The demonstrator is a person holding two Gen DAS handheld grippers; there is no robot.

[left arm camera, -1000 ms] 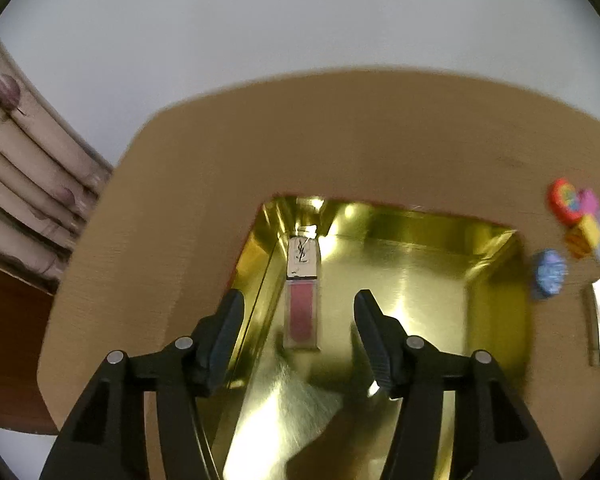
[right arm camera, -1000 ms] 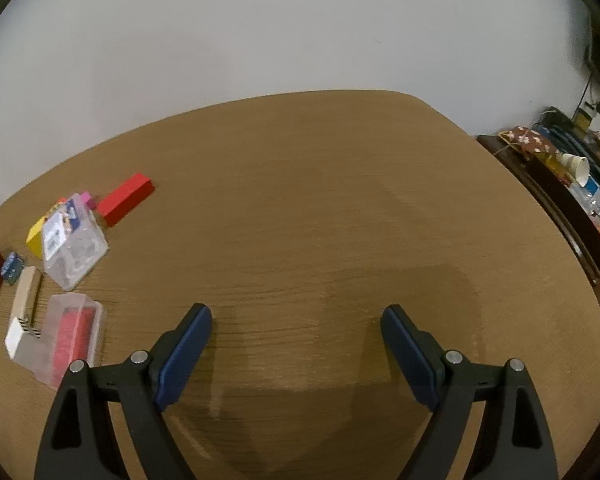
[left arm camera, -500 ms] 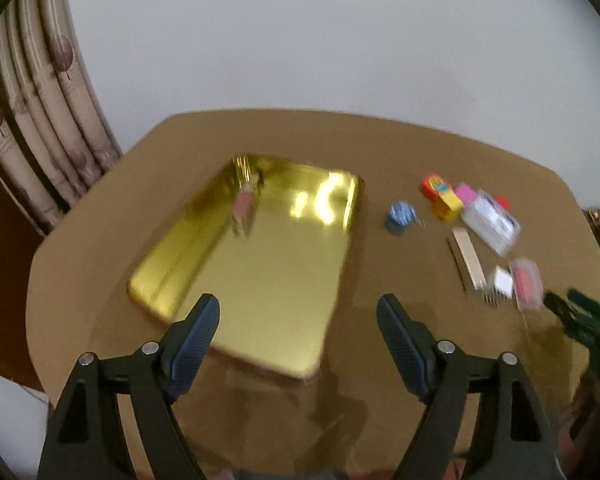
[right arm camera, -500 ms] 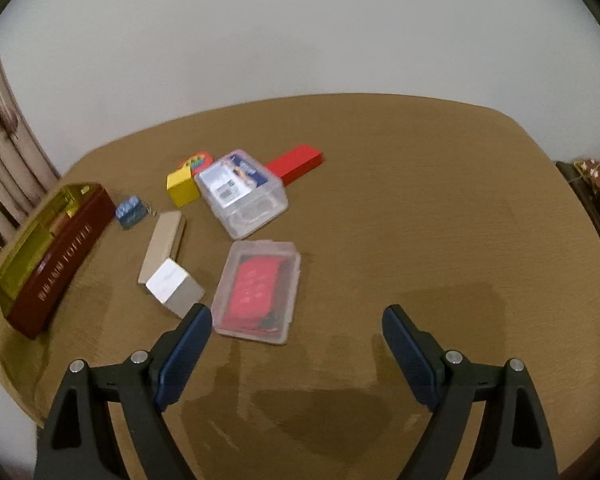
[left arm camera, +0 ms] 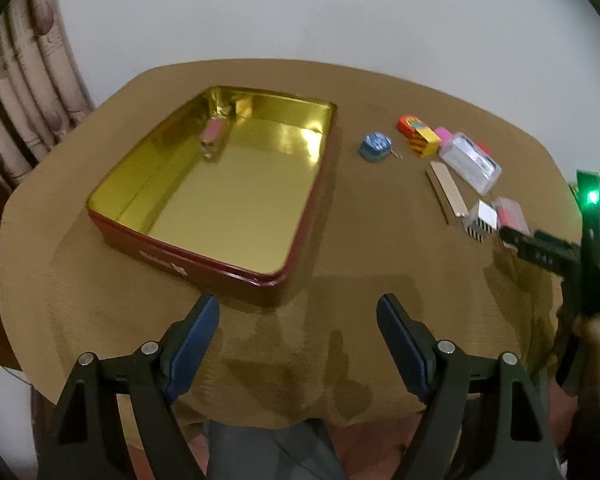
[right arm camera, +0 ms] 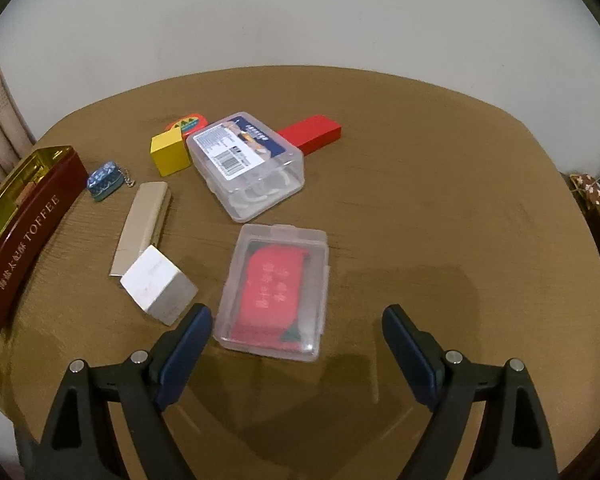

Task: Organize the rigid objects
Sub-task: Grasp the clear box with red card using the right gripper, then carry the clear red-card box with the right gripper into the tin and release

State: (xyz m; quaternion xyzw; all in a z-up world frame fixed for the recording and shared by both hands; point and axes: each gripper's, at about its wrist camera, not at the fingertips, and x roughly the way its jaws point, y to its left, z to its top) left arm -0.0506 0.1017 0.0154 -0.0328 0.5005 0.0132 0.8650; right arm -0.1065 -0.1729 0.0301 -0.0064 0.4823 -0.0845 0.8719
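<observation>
Both your left gripper (left arm camera: 298, 330) and right gripper (right arm camera: 296, 342) hang wide and empty, so you're barely started: one lip-gloss tube (left arm camera: 213, 138) lies in the toffee tin (left arm camera: 204, 264), while seven-odd items, red-filled clear case (right arm camera: 274, 294) nearest, wait loose on the bench (right arm camera: 440, 200).

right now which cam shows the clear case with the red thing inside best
The right wrist view. The clear case lies close, sharp and whole between the open fingers of the right gripper. In the left wrist view it is small, blurred and far right, partly hidden by the right gripper.
</observation>
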